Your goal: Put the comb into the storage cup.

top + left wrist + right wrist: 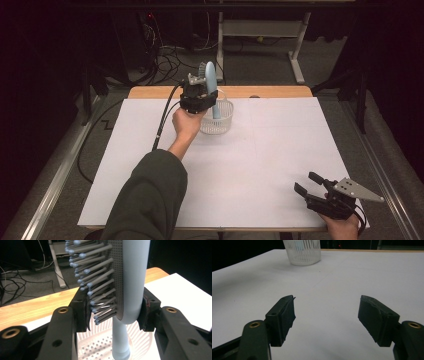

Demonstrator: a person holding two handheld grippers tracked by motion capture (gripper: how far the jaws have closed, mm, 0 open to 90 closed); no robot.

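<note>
Covering most of the counter is a white sheet; a strip of bare wood shows at the far edge. Dark room behind it, grey carpet, a cable tangle and the white legs of another desk past the far edge. Metal rails run along both sides.

Left gripper fingers pinch a light blue hairbrush at the base of its head, bristles against one pad, smooth back against the other. Brush upright, handle pointing down between the fingers into a white slotted basket directly beneath them.

Right gripper sits at the near right corner, fingers spread with nothing between them, bare sheet below, basket well ahead of the tips.
</note>
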